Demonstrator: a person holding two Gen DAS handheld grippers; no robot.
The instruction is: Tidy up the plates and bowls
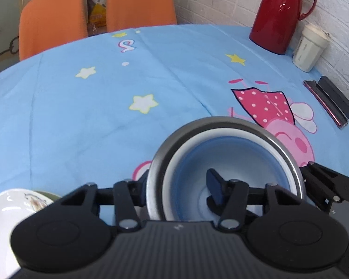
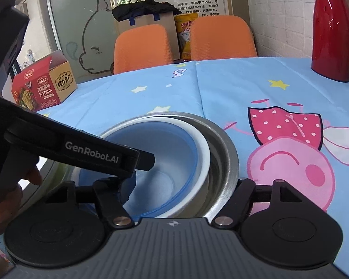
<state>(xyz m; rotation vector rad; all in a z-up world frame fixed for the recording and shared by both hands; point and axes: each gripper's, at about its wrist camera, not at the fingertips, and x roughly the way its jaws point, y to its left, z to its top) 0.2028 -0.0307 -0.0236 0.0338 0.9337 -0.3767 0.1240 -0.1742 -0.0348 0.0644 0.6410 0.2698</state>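
Currently my left gripper (image 1: 179, 186) is closed on the near rims of the bowl stack: blue bowl (image 1: 232, 162) nested in the steel bowl (image 1: 221, 122), one finger outside, one inside. To the right, my right gripper (image 2: 181, 186) stands wide open around the same stack on the tablecloth (image 2: 232, 88).
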